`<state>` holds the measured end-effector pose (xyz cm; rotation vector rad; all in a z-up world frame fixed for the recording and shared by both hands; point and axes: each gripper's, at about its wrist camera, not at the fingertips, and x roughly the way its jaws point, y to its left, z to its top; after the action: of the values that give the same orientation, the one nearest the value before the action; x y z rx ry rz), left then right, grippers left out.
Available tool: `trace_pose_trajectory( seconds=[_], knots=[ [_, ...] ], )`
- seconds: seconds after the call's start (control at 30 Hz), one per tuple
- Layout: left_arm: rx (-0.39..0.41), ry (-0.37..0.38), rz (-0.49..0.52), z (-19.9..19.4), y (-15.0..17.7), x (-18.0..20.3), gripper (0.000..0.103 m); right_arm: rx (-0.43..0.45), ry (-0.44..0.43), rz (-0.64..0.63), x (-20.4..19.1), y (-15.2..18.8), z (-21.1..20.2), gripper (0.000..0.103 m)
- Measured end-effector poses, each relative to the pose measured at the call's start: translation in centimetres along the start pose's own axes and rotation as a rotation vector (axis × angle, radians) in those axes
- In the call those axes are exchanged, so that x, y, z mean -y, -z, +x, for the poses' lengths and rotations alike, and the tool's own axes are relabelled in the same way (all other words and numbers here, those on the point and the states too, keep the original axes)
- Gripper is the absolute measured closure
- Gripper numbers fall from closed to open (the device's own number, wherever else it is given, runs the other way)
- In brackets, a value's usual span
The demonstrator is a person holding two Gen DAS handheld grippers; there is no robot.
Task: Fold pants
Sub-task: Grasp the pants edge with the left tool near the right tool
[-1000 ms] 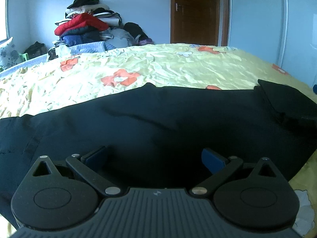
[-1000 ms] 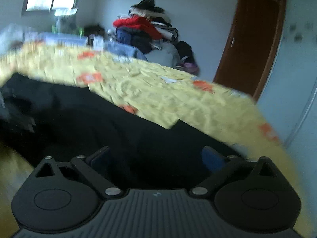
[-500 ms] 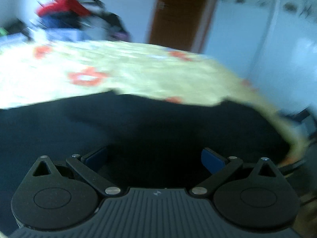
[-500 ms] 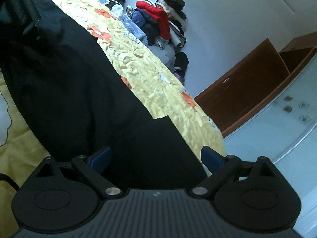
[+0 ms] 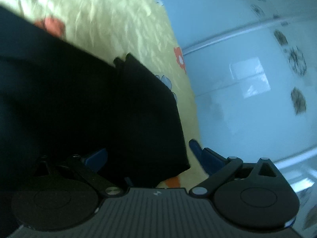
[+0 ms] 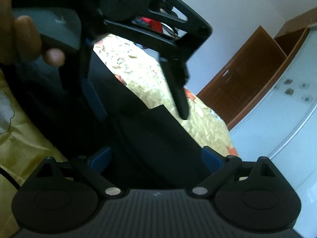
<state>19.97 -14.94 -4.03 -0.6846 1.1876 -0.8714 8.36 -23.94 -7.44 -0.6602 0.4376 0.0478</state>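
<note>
Pants [image 5: 83,107] are taken as the landmark: black cloth spread on the yellow floral bedsheet [image 5: 111,19], hem end nearest both cameras. Right gripper [image 6: 156,156] is seen with its blue pads spread wide, the hem corner lying between them but not pinched. Left gripper [image 5: 146,154] is likewise spread, set over the hem corner [image 5: 178,158] of the pants; nothing is clamped (contact with the cloth cannot be told through the blur). In the right wrist view the left gripper [image 6: 136,91] is seen just above the pants, held by the person's hand [image 6: 21,33]. Beyond the pants, bare sheet, then a brown door [image 6: 247,73] and a white wardrobe [image 5: 247,79] are visible.

Step judged: reach for the hem end, ahead of a fold toward the waist. Next move calls for both sets of pads to be lowered onto separate hem corners and closed on all layers before any lift.
</note>
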Motion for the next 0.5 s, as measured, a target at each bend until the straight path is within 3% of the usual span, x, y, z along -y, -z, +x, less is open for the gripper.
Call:
trace_pose_trajectory(
  seconds=[0.27,0.37,0.4,0.43,0.47,0.5],
  knots=[
    [0.06,0.052,-0.122,0.4,-0.7,-1.0,0.007,0.013,0.009,0.006,-0.4,-0.3,0.3,0.005],
    [0.053,0.072,-0.166,0.9,-0.7,-1.5,0.038,0.017,0.012,0.005,-0.5,-0.2,0.5,0.005],
    [0.04,0.079,-0.188,1.0,-0.8,-1.9,0.058,0.017,0.014,0.003,-0.7,-0.2,0.5,0.005],
    [0.026,0.086,-0.208,1.3,-0.7,-2.2,0.069,0.017,0.016,0.001,-1.0,-0.2,0.2,0.005],
    [0.019,0.088,-0.219,1.7,-0.6,-2.5,0.073,0.018,0.018,-0.002,-1.0,-0.2,0.2,0.005],
    [0.022,0.086,-0.221,1.9,-0.5,-2.6,0.083,0.018,0.018,-0.002,-1.2,0.0,0.0,0.005]
  ],
)
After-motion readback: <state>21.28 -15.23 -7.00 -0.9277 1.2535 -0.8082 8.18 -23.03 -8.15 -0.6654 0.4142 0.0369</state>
